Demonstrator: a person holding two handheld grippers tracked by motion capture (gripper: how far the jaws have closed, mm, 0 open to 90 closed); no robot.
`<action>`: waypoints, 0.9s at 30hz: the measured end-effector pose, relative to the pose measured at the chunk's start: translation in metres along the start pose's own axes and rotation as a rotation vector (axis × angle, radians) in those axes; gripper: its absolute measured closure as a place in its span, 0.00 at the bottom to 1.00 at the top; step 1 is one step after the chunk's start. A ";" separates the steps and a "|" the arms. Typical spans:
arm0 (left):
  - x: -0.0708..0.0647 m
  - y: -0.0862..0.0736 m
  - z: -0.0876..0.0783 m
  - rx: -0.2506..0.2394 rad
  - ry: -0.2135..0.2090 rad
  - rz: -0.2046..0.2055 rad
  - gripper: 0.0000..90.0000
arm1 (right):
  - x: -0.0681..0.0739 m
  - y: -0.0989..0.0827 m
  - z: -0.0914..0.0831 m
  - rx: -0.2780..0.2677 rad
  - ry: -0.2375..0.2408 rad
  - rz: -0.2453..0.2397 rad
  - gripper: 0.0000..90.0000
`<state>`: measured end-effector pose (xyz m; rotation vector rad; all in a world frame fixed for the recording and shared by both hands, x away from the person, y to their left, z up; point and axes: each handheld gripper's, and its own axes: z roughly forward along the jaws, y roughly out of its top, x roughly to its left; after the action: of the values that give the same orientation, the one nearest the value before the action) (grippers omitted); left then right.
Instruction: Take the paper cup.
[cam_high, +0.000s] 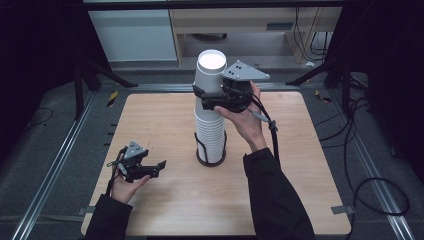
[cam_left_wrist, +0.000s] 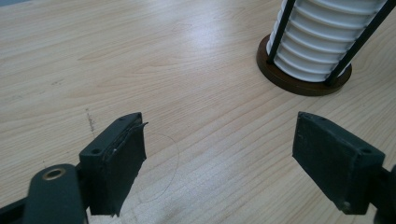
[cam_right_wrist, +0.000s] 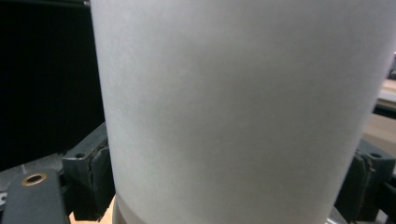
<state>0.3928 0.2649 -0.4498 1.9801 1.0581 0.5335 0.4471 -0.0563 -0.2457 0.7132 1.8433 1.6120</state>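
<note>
A stack of white cups (cam_high: 210, 131) is seated in a dark wire holder (cam_high: 210, 159) at the centre of the frame, on the wooden counter (cam_high: 170, 200). The top cup (cam_high: 209, 72) is grasped by the right gripper (cam_high: 212, 96), one jaw on either side of its wall; in the right gripper view the cup (cam_right_wrist: 243, 112) is cut off by the top edge of the frame and both jaws are partly hidden behind it. The left gripper (cam_high: 157, 168) is held at the lower left of the frame, jaws spread apart over bare counter. In the left gripper view the stack (cam_left_wrist: 322, 37) is cut off at the upper right.
</note>
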 end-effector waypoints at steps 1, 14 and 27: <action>0.000 0.000 0.000 -0.001 0.000 -0.001 0.18 | 0.000 0.000 0.000 0.000 0.000 0.000 0.14; 0.000 0.001 -0.002 -0.007 -0.003 -0.001 0.19 | -0.009 0.020 -0.038 -0.041 -0.042 -0.032 0.14; -0.001 0.001 -0.004 -0.011 -0.014 0.007 0.18 | -0.031 -0.013 -0.080 -0.004 -0.080 -0.012 0.14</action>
<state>0.3903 0.2654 -0.4462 1.9758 1.0378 0.5271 0.4099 -0.1347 -0.2481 0.7532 1.7837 1.5560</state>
